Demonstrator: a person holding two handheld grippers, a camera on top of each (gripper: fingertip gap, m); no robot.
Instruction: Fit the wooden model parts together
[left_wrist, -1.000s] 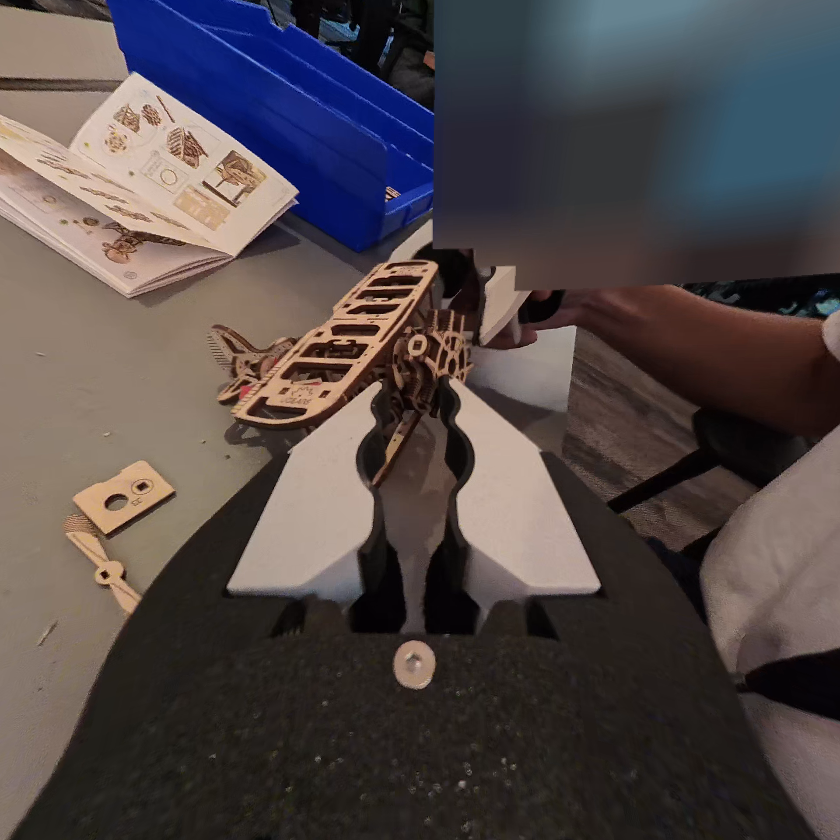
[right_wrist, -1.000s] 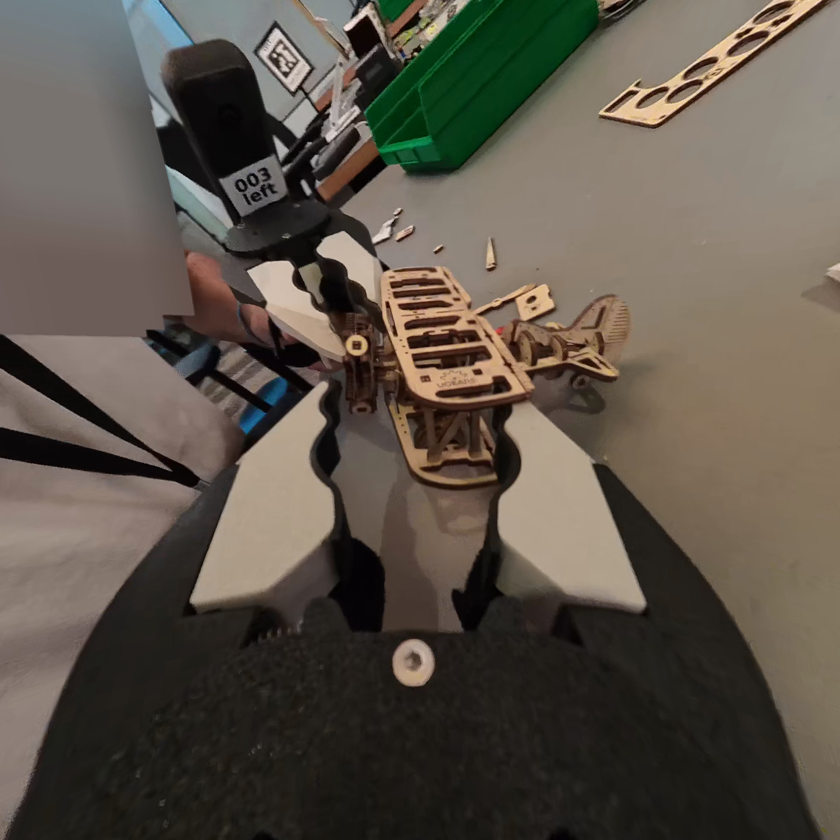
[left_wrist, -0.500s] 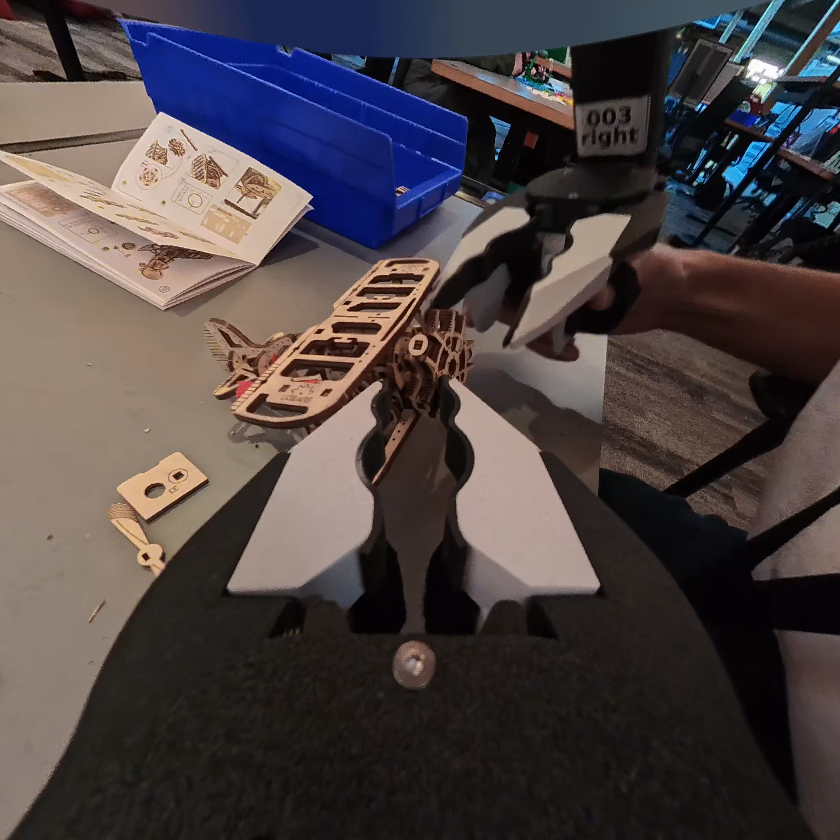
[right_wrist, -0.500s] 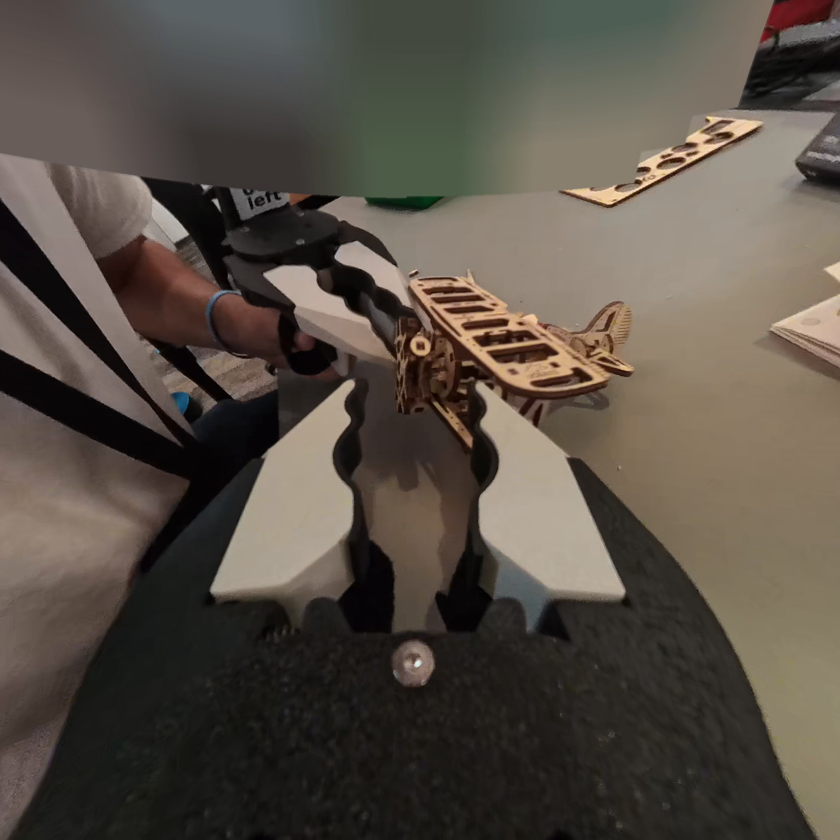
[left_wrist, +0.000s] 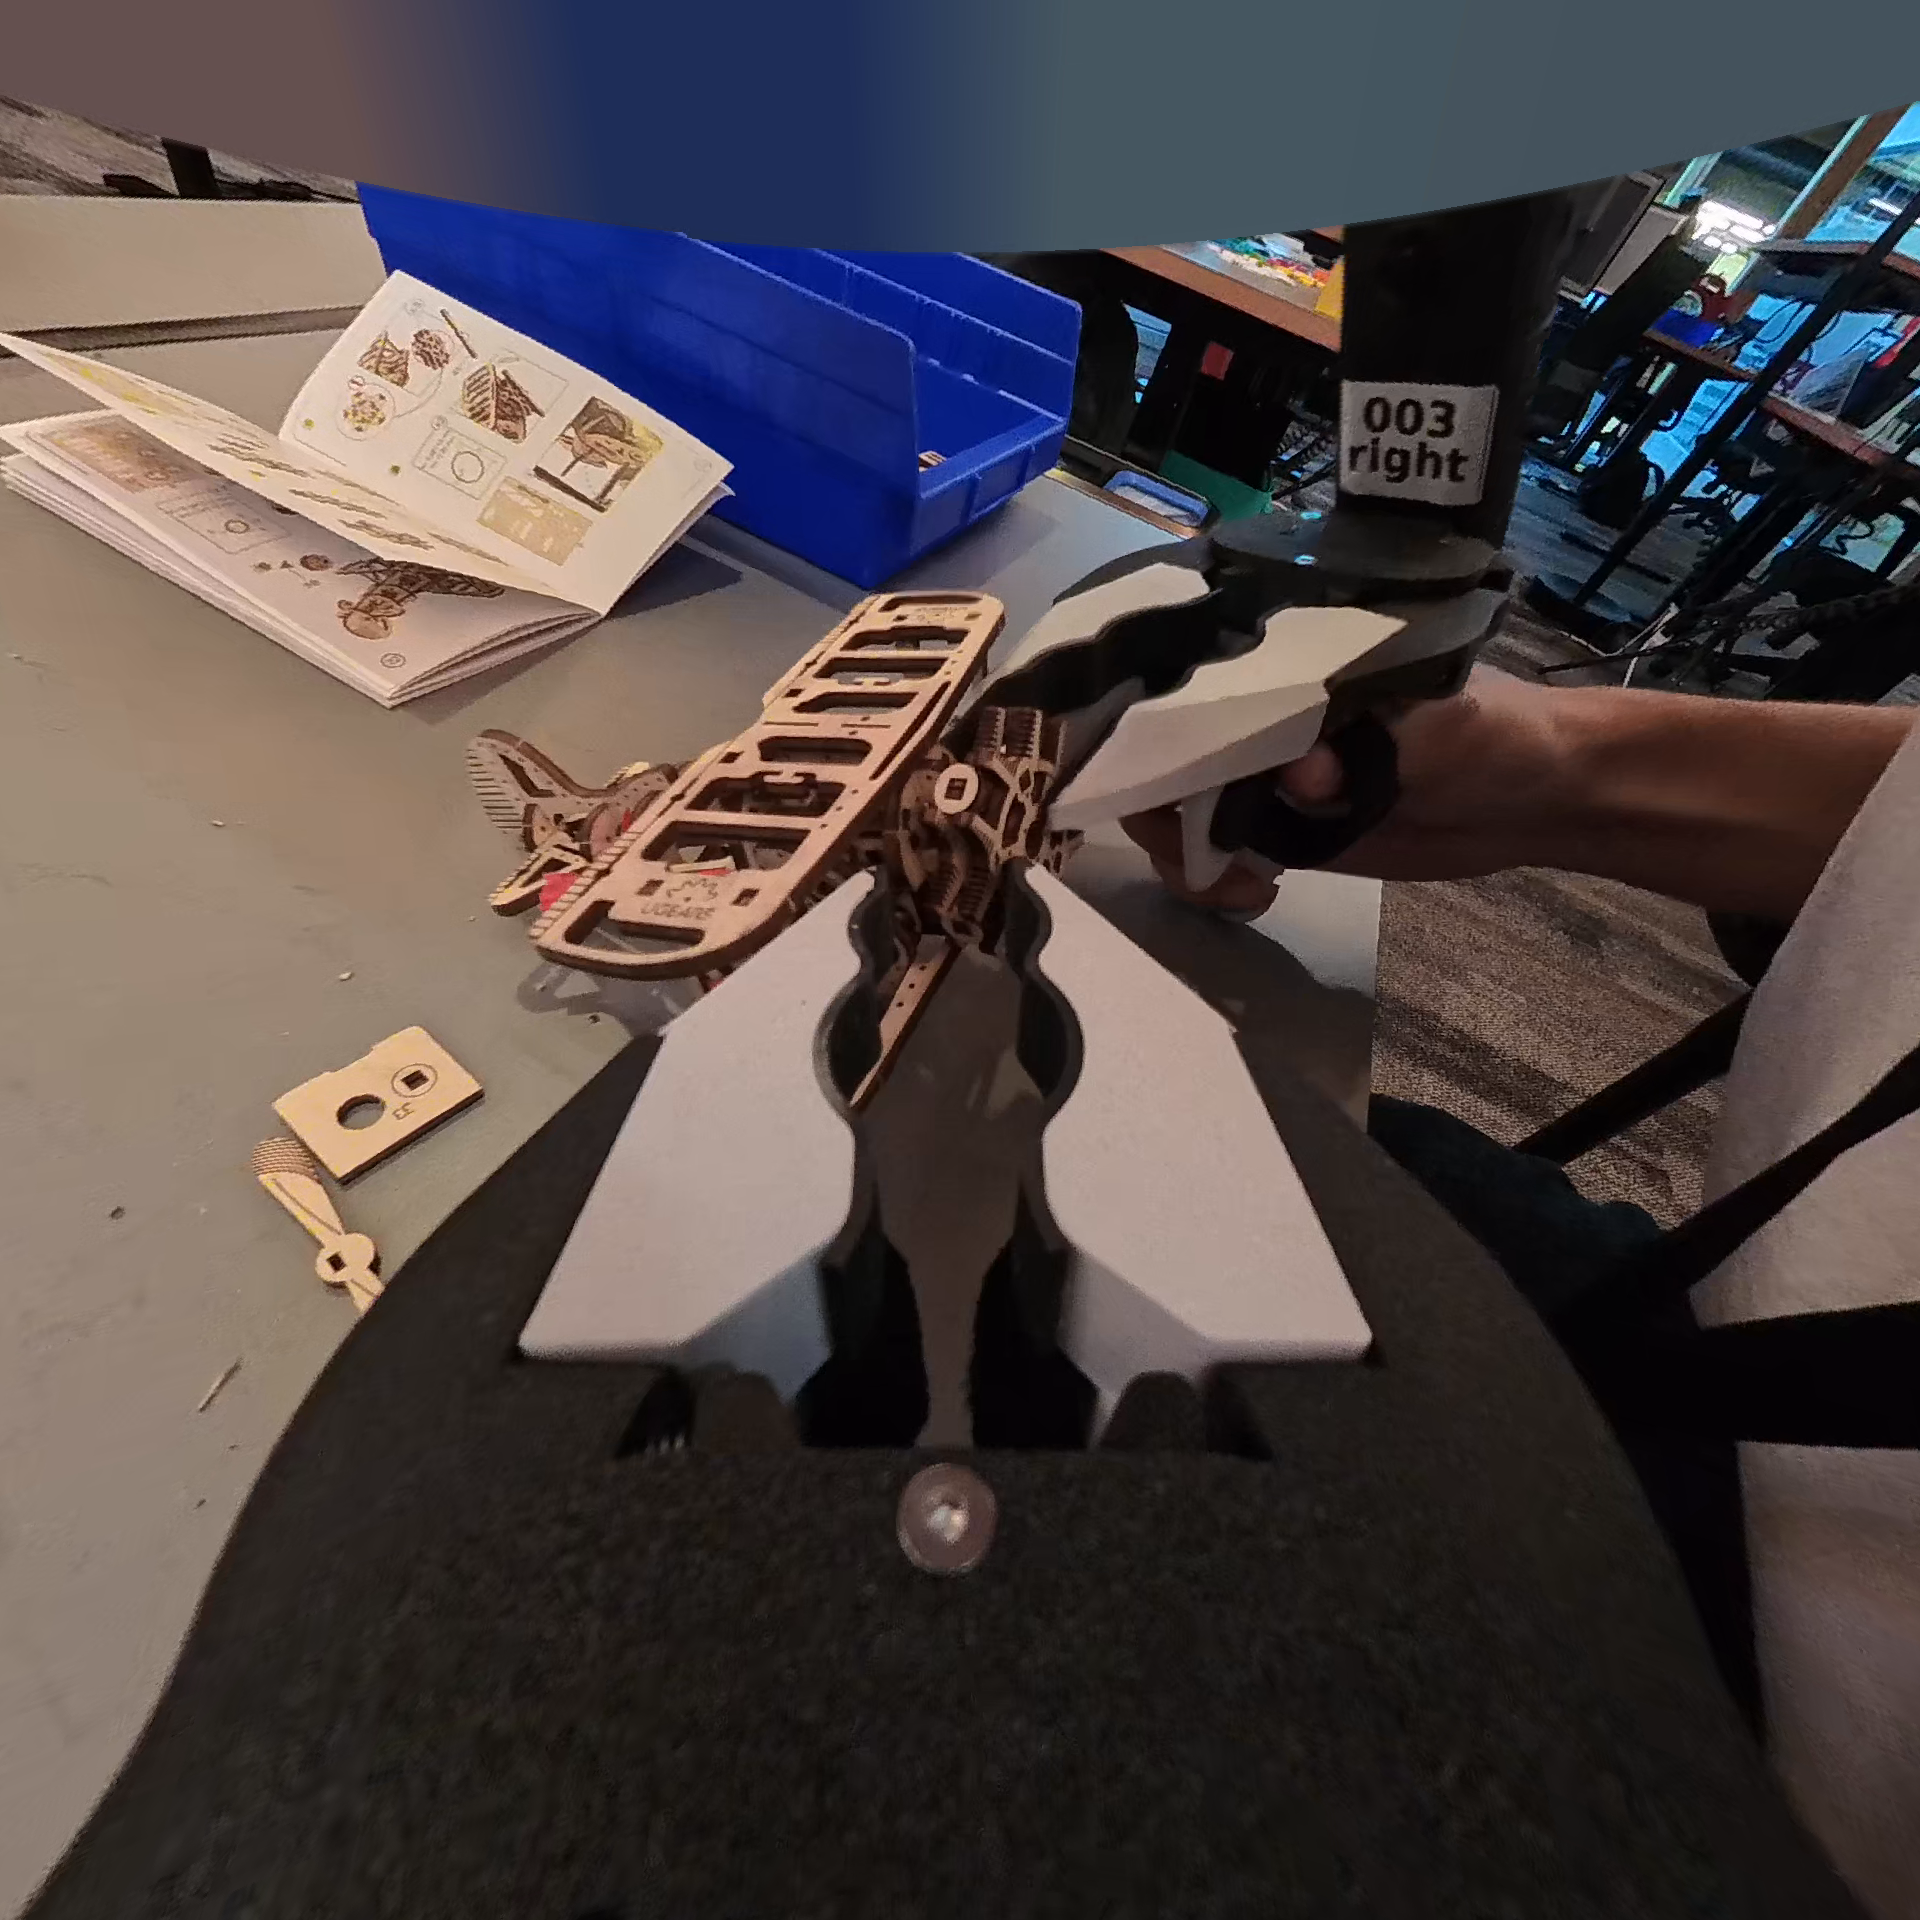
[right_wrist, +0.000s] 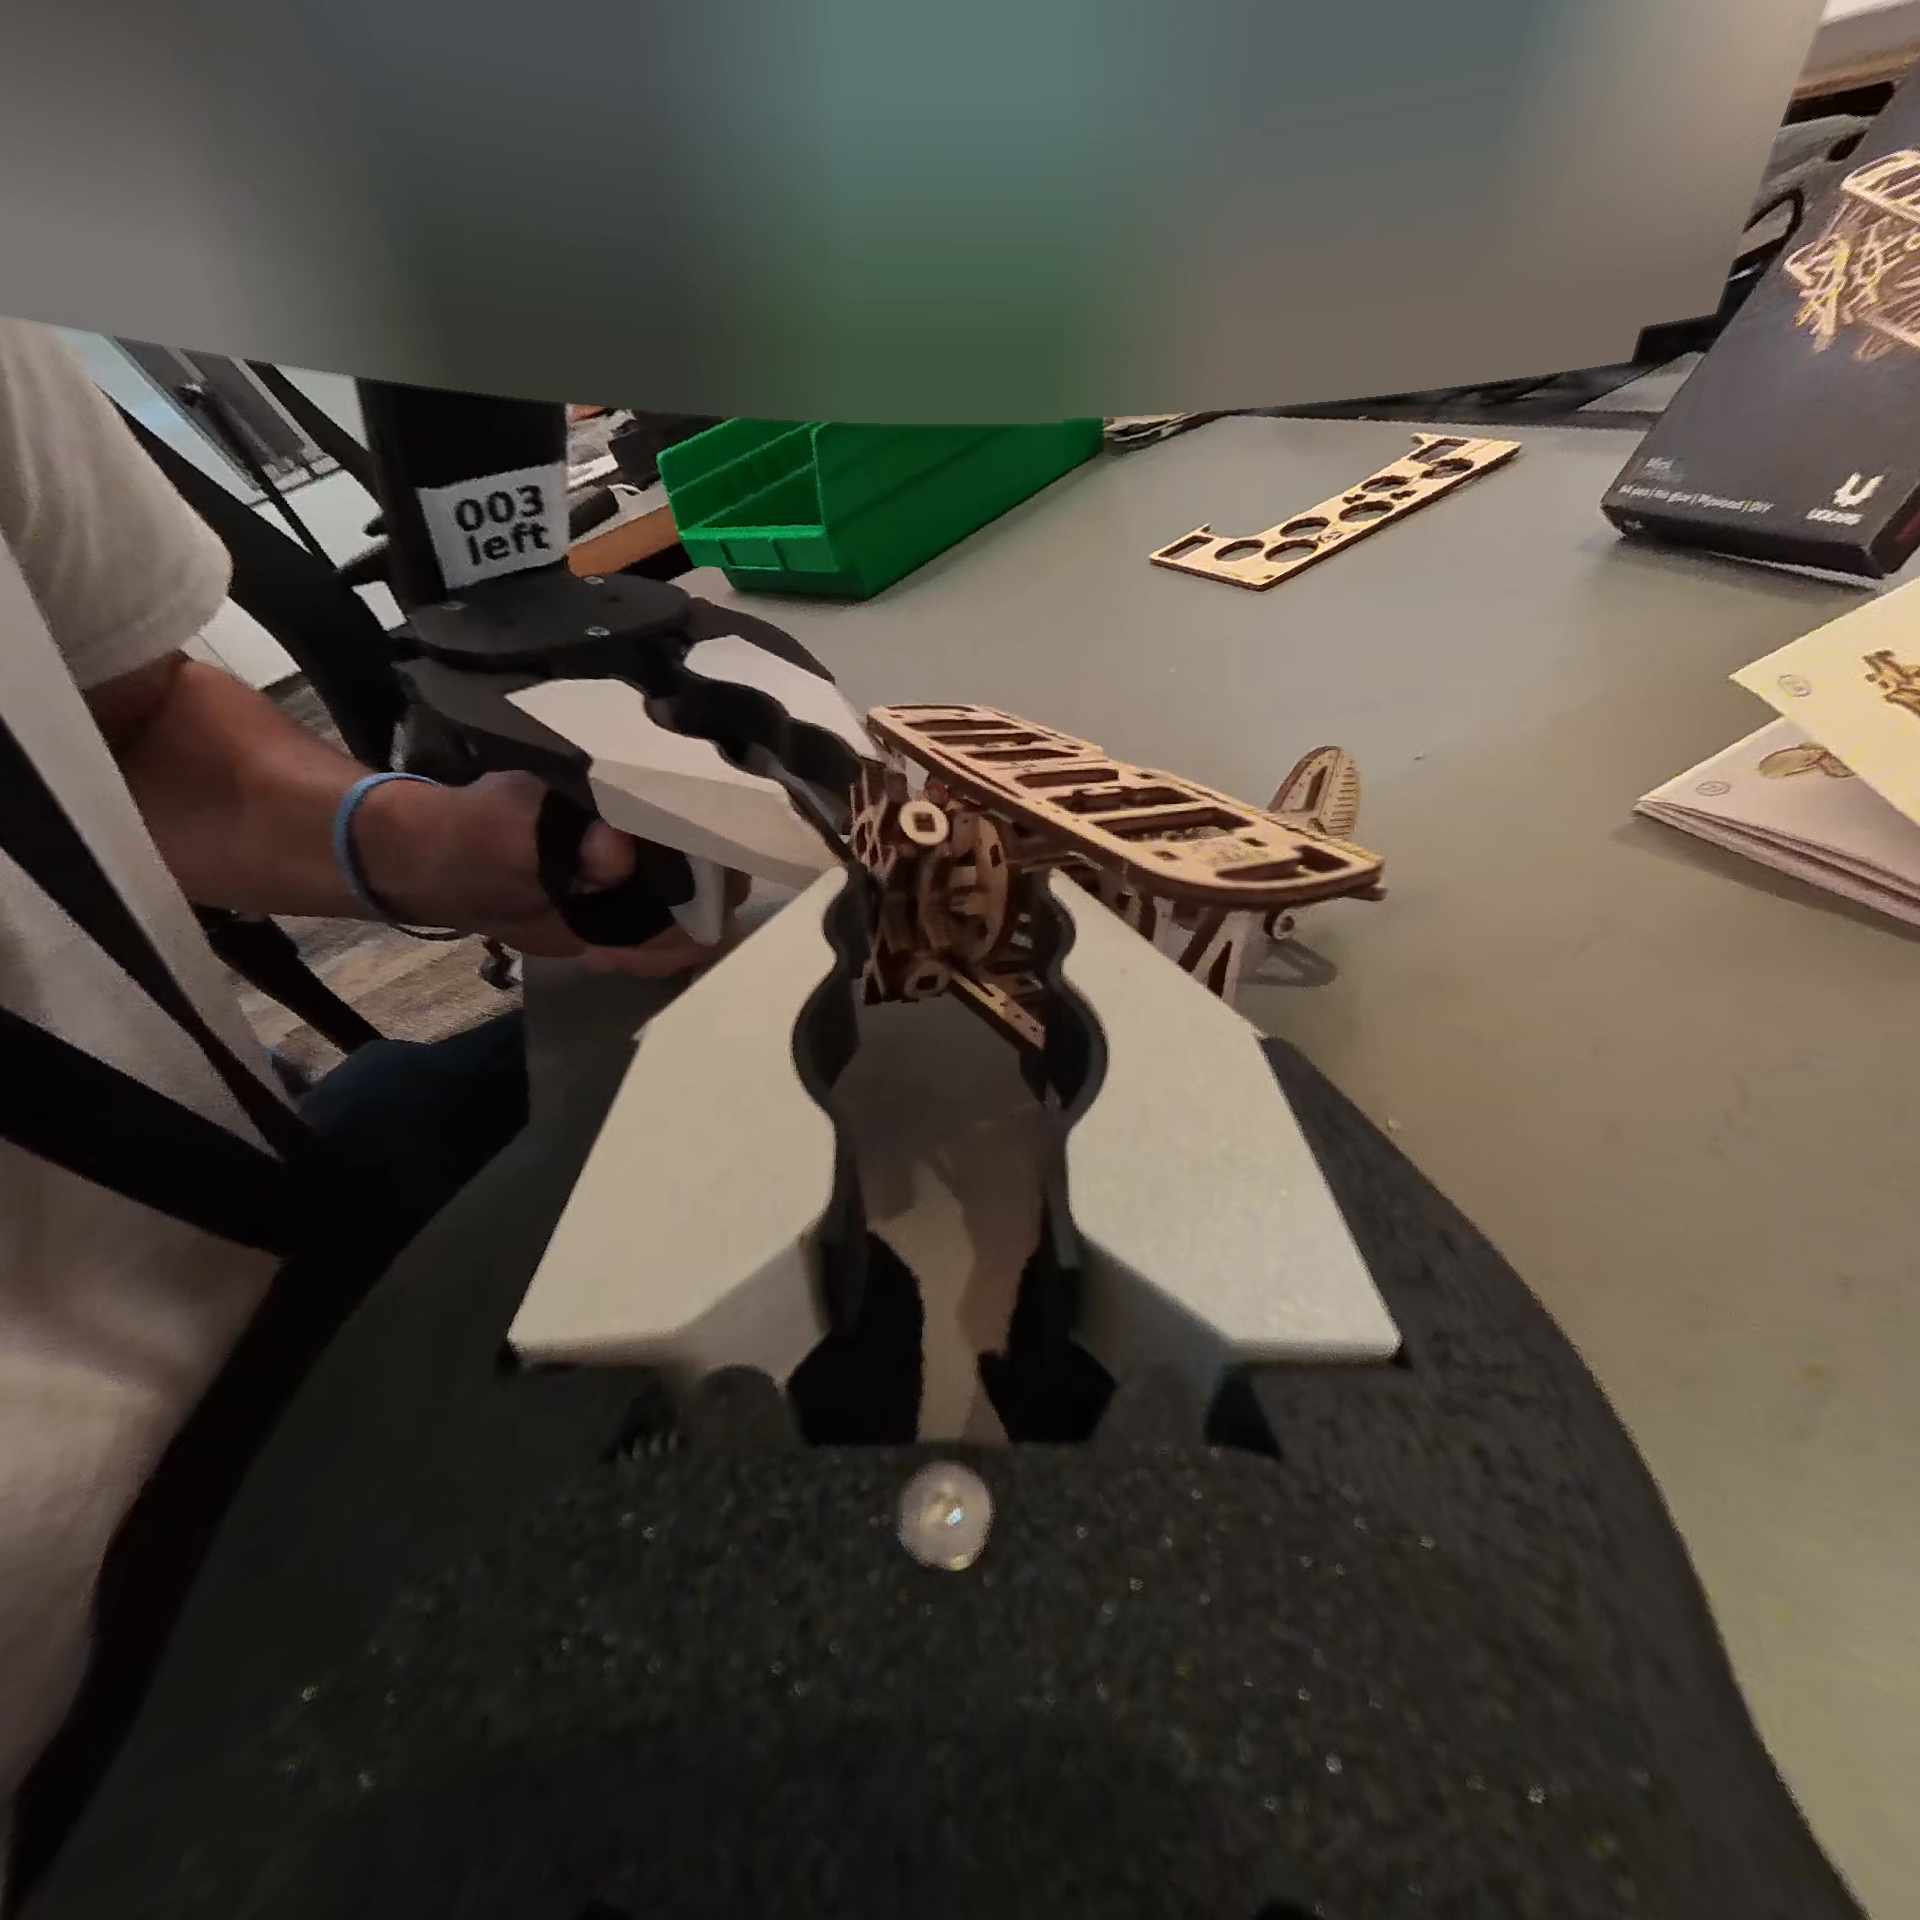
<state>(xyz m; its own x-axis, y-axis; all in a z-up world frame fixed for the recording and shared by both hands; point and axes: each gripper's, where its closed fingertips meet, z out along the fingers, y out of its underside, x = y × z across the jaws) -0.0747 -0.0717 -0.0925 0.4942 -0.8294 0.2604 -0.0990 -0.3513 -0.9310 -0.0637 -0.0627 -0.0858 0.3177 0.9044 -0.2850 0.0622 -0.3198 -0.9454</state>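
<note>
Grey table (left_wrist: 208, 831): blue bin (left_wrist: 790, 416) holds one small wooden piece; both jaws grip biplane (left_wrist: 790, 790).

One plane (left_wrist: 790, 790) is sitting near the desk's (left_wrist: 187, 831) front edge. Two loose wooden parts are lying beside it: one plate (left_wrist: 379, 1101) and one propeller (left_wrist: 317, 1216). One cut-out sheet (right_wrist: 1335, 512) is lying toward the far edge. Two bins are standing on the desk, one blue (left_wrist: 748, 374) and one green (right_wrist: 862, 499). One booklet (left_wrist: 353, 499) is lying open, and one black box (right_wrist: 1787, 395) is resting at the far corner. Two grippers are meeting at the plane's nose: left (left_wrist: 948, 899), right (right_wrist: 951, 899).
</note>
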